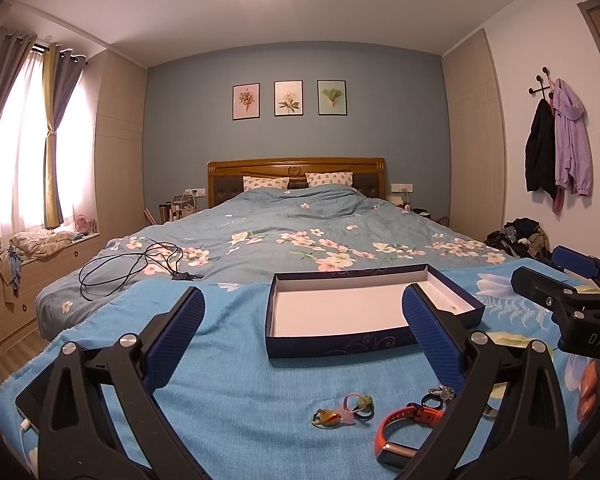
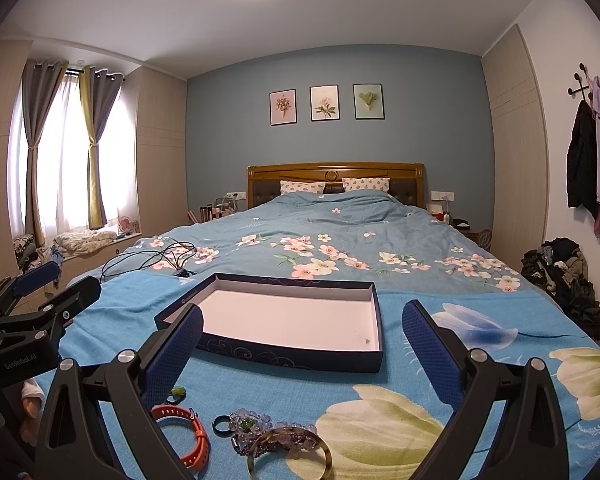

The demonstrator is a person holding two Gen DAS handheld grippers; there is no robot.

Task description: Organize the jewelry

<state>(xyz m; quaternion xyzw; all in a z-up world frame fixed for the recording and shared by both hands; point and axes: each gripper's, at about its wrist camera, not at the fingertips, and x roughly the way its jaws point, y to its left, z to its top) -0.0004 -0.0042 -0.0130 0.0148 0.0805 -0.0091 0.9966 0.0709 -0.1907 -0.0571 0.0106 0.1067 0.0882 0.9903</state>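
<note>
A dark blue box (image 1: 340, 345) with a white inside lies open on a blue blanket (image 1: 228, 360); it also shows in the right wrist view (image 2: 292, 354), with one tiny item (image 2: 367, 341) in its near right corner. Loose jewelry lies in front of it: an orange band (image 1: 404, 428) (image 2: 188, 436), coloured hair ties (image 1: 344, 412), a dark ring (image 2: 221, 423), purple beads (image 2: 268, 432) and a bangle (image 2: 290, 454). My left gripper (image 1: 304, 320) is open and empty above the jewelry. My right gripper (image 2: 302, 332) is open and empty too.
A black cable (image 1: 132, 264) lies on the floral bedspread behind the blanket. A phone (image 1: 36, 392) sits at the blanket's left edge. Clothes are piled on the floor at the right (image 2: 564, 276). The right gripper's body shows at the left view's right edge (image 1: 568, 304).
</note>
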